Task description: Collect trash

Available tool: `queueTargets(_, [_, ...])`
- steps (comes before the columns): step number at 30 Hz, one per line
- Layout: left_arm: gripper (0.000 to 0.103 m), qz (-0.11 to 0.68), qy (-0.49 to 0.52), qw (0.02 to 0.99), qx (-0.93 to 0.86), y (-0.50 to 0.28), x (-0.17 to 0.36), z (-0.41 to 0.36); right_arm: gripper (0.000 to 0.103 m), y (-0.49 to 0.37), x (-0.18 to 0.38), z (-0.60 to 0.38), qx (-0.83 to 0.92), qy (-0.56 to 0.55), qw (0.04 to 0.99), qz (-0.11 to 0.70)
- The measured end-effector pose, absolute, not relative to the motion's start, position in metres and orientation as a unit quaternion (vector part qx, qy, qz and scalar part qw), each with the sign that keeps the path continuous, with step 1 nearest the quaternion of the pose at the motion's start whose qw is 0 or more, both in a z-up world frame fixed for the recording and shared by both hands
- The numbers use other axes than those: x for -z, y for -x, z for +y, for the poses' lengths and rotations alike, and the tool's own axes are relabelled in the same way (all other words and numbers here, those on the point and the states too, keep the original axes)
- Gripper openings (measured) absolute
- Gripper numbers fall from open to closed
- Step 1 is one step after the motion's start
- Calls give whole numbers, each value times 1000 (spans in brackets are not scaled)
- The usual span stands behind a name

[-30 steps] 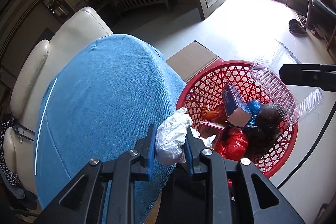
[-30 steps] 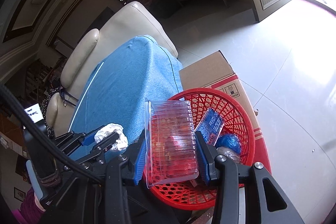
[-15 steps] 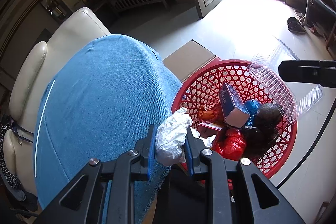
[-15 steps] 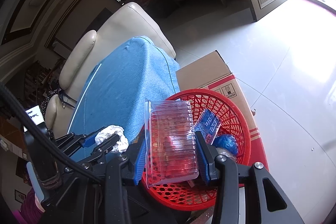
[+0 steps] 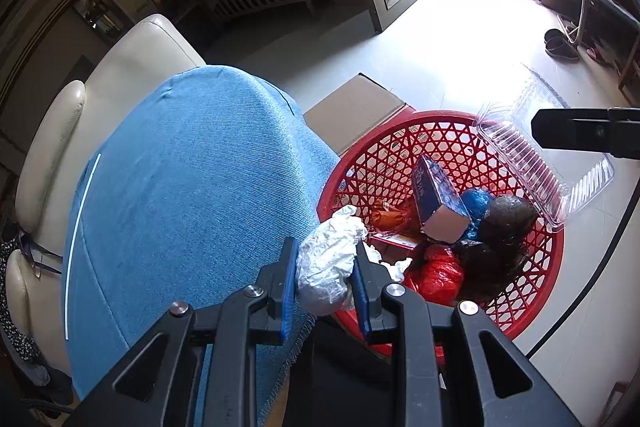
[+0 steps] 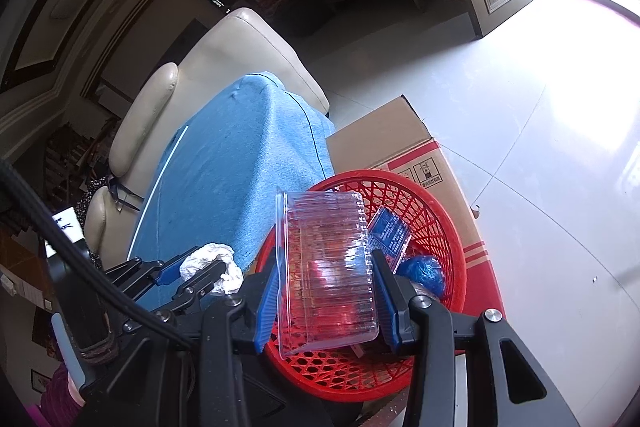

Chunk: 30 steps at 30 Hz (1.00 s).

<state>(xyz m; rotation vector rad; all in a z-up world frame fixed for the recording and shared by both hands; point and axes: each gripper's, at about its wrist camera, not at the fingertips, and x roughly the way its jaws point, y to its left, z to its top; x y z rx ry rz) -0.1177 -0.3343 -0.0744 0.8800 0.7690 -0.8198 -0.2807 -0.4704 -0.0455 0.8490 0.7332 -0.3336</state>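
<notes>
Both claws have drifted a little further over the red basket (image 5: pixel 516 311) in the last second, yet nothing has been let go. The left claw (image 5: pixel 325 281) stays clamped on the crumpled white paper wad (image 5: pixel 328 267), hanging just past the fringe of the blue cloth (image 5: pixel 192 195) at the basket's 9 o'clock rim. The right claw (image 6: pixel 326 297) stays clamped on the clear plastic box (image 6: pixel 326 267), held above the basket's near side. I'd say both drops are due next.

The left view looks down into the basket: a blue carton (image 5: pixel 436 203), a red bag (image 5: pixel 436 273) and dark bags (image 5: pixel 500 227) already inside. The right view hides most of that behind the box, but it shows the cardboard box (image 6: pixel 400 143) beyond, at 12 o'clock, with its printed side, and the cream sofa (image 6: pixel 240 47) further back.
</notes>
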Motion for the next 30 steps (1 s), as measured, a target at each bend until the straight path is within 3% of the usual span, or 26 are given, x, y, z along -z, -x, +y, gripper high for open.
queueTargets(16, [30,368,-387,748,394,118,77,-335,48,282,50,-472,172,-398,828,355])
queueTargets(17, [31,370,-383,748,395,117,77,-335,49,282,50,-473,174,-399,827,356])
queueTargets(20, [48,373,-371,752,396,113,72,-330,55,281,50,-475,177,-407,823,354])
queueTargets(25, [57,355,-352,772,392,105,53,-314,57,277,44,-473,173,-409,828,343])
queueTargets(30, [59,359,-320,800,359,83,29,-283,57,260,33,-458,157,-388,840,345])
